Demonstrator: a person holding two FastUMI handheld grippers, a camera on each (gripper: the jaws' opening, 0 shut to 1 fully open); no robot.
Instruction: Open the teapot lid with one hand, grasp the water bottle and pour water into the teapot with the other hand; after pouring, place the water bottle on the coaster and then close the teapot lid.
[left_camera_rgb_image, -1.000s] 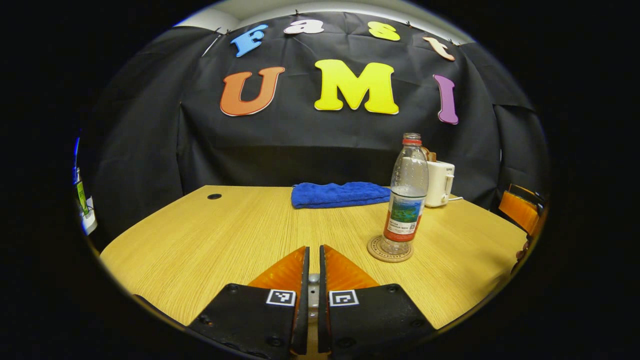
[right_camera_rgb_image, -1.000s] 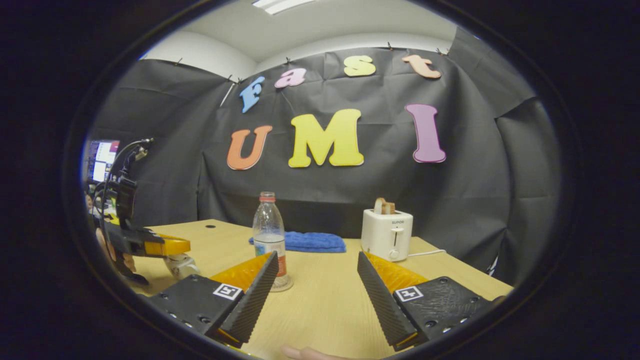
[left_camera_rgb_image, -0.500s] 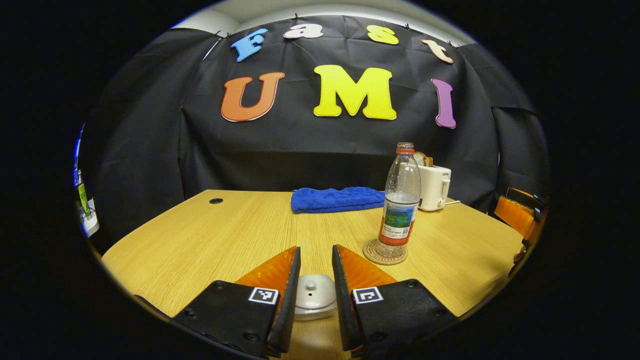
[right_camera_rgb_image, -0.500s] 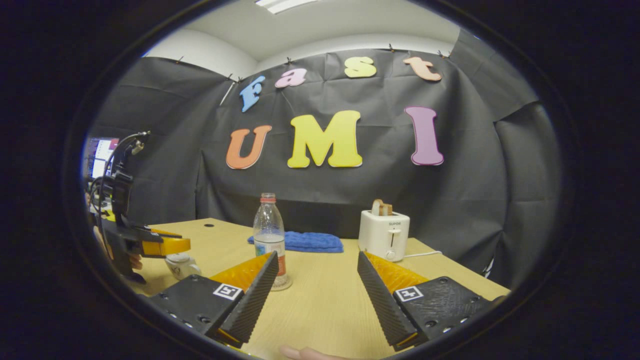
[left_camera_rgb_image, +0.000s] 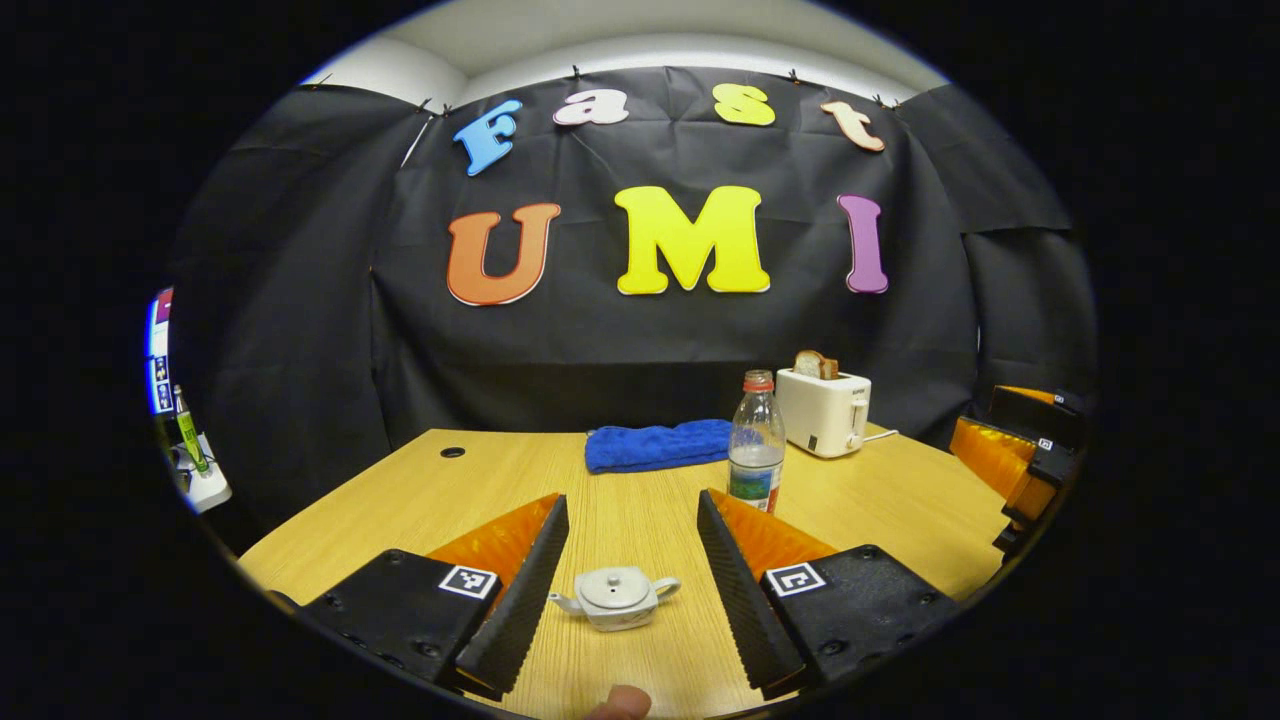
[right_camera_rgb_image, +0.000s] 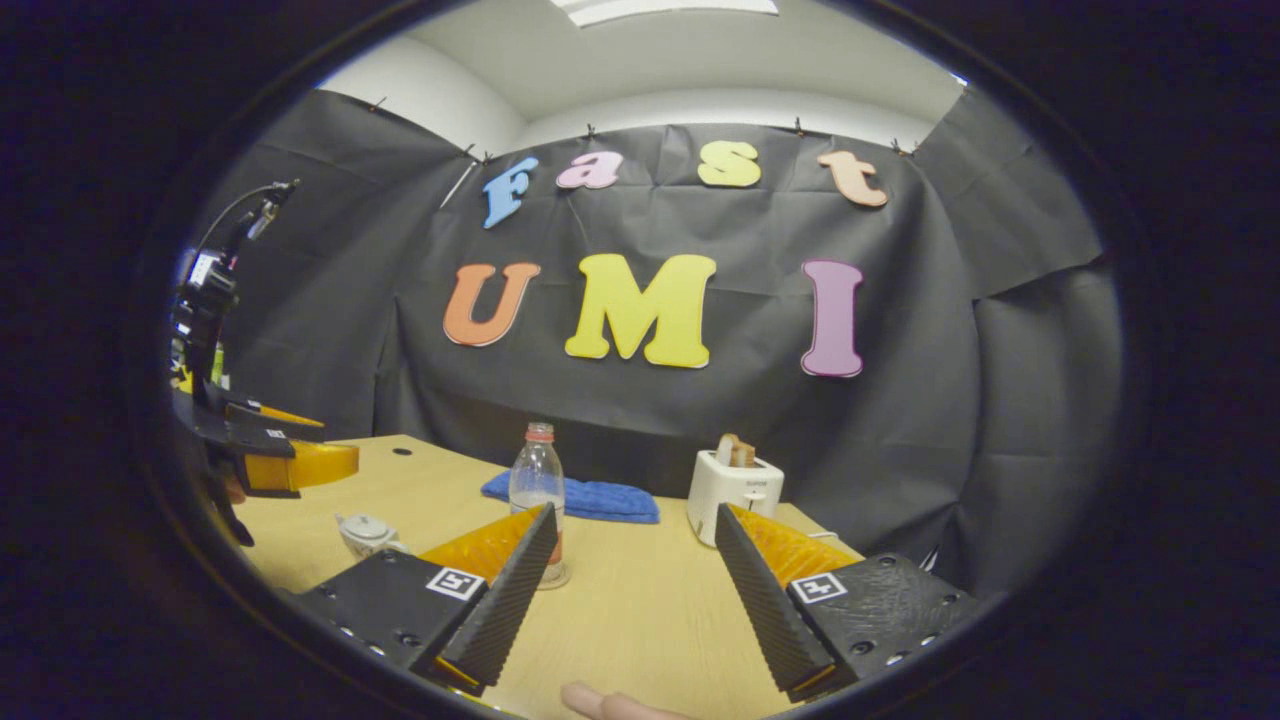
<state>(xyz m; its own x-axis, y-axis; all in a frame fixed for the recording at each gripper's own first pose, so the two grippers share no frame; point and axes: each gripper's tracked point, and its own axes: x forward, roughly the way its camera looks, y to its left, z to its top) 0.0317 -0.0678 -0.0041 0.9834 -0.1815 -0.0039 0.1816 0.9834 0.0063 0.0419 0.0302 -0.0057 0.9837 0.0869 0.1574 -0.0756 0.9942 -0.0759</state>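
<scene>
1. Left hand-held gripper: fingers spread wide, nothing between the pads. It hangs above the light wooden table near the front edge. In the right gripper view it shows at the far left, above the table surface.
2. Small white ceramic teapot: stands upright on the table close to the front edge, seen between the left gripper's two fingers but apart from both. Its round white lid with a small knob sits closed on the pot. Spout and handle point out to either side. In the right gripper view the teapot sits near the table's left side, below the left hand-held gripper.
3. Clear plastic water bottle with a red cap and a coloured label: upright, farther back toward the table's middle. In the right gripper view the bottle stands on a round coaster, mostly hidden by a finger.
4. Right hand-held gripper: fingers spread wide, empty, held over the front edge of the table. In the left gripper view it shows at the right edge.
5. Folded blue towel: lies flat near the back edge, just left of the bottle.
6. White toaster with bread slices in its slots: near the back right corner, a white cord trailing from it.
7. A fingertip shows at the bottom of the left gripper view.
</scene>
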